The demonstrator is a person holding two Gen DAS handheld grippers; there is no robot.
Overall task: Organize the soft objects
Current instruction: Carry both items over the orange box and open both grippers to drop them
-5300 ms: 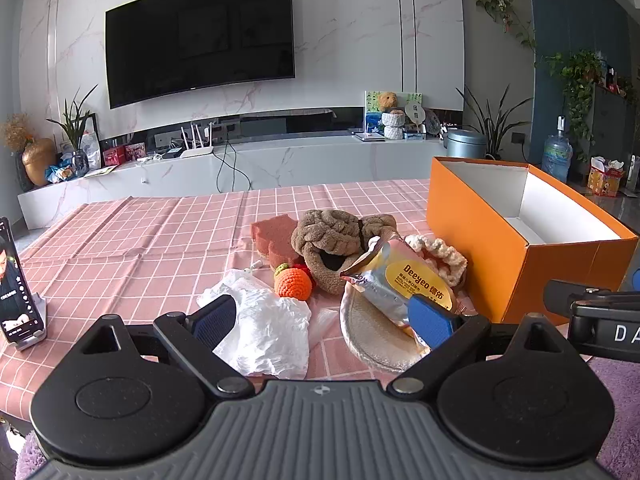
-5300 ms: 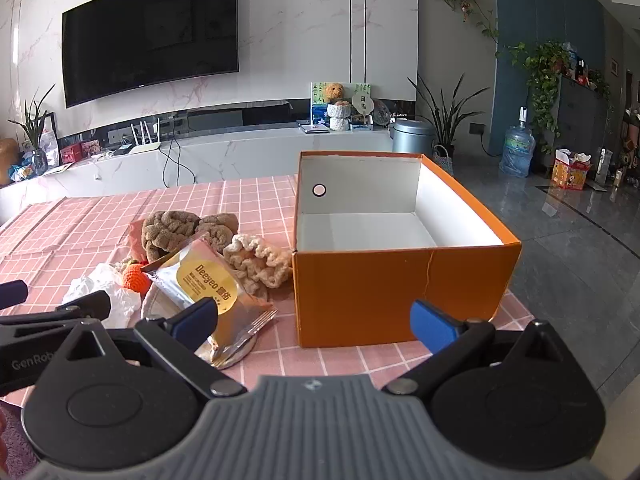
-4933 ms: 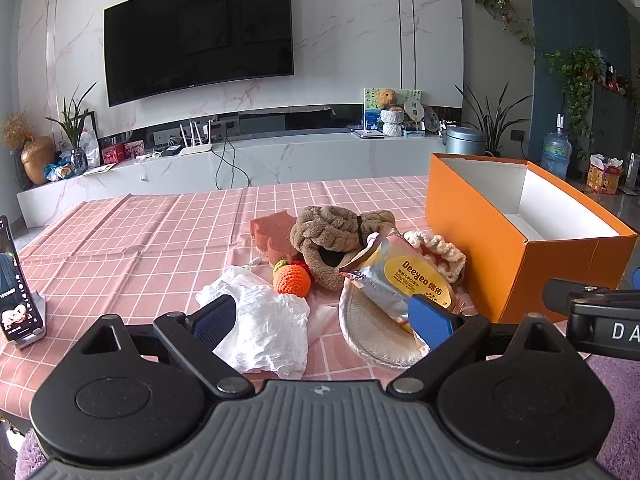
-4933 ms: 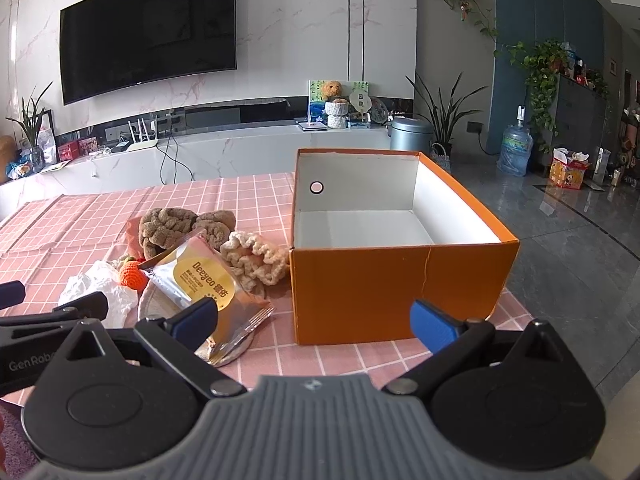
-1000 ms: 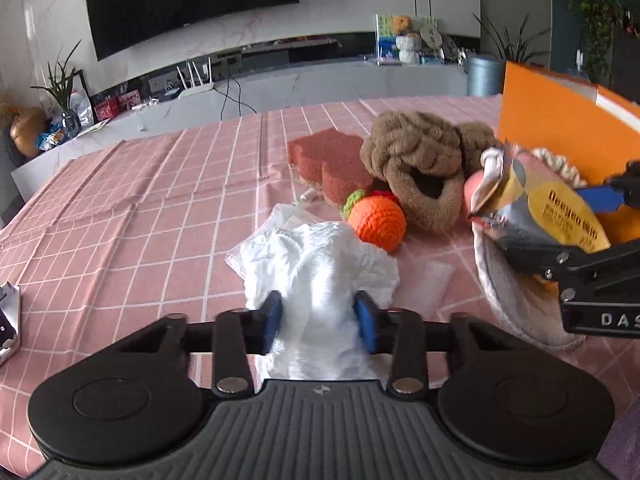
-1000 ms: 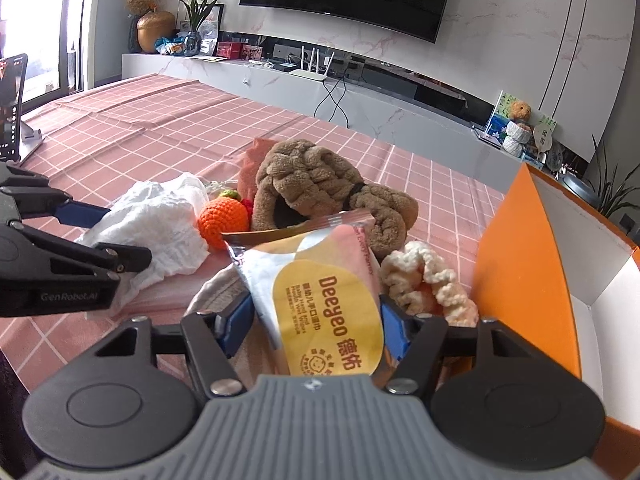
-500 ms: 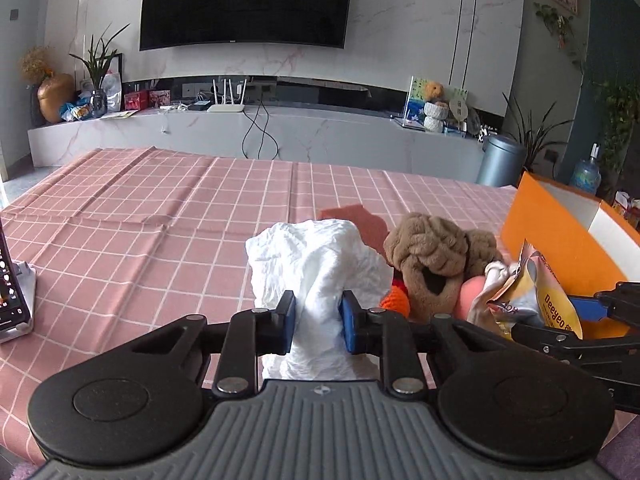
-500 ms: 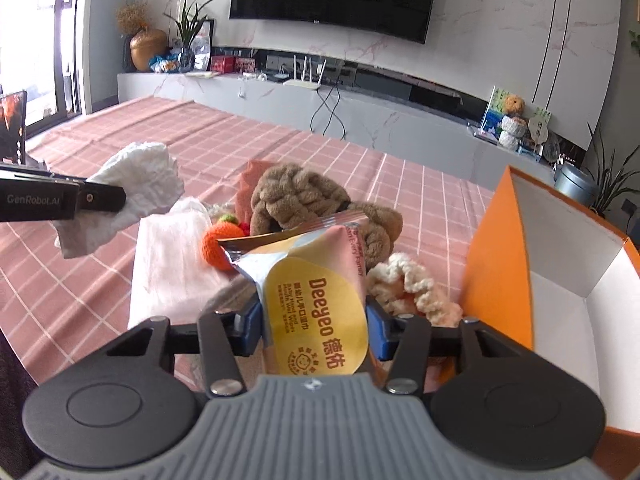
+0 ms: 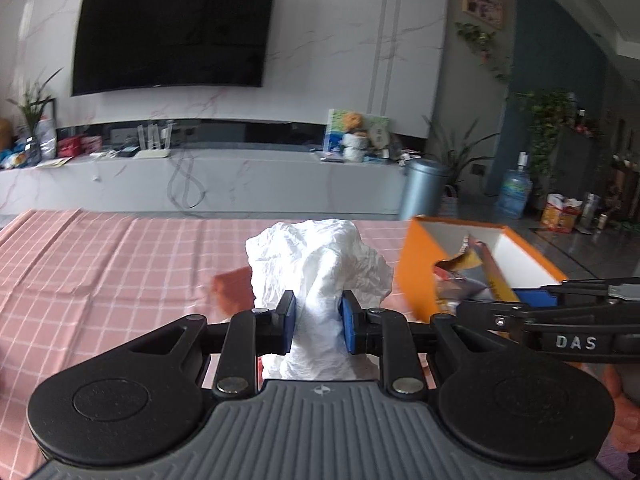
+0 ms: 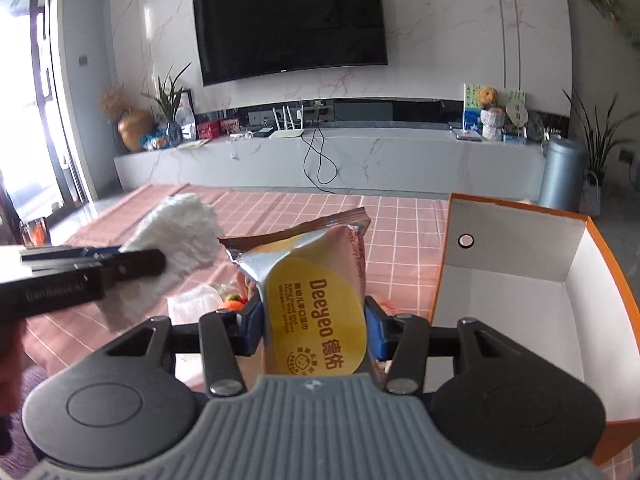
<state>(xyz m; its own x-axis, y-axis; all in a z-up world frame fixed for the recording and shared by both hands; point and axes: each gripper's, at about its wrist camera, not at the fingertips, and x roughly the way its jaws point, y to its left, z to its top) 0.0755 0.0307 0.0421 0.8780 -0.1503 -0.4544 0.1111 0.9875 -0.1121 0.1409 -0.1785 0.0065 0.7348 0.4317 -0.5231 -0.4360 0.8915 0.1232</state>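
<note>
Right hand-held gripper (image 10: 314,330) clamped on wipes pack (image 10: 316,300), long axis upright, raised off counter (image 10: 400,216). Orange box (image 10: 516,304) open at 3 o'clock, just beside; right nearer. Left hand-held gripper (image 9: 317,322) pinching white crumpled cloth (image 9: 320,268); box at 2 o'clock.

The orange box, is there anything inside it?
The orange box shows bare white walls and floor. Its near corner hides behind the right gripper, which clamps the wipes pack.
</note>
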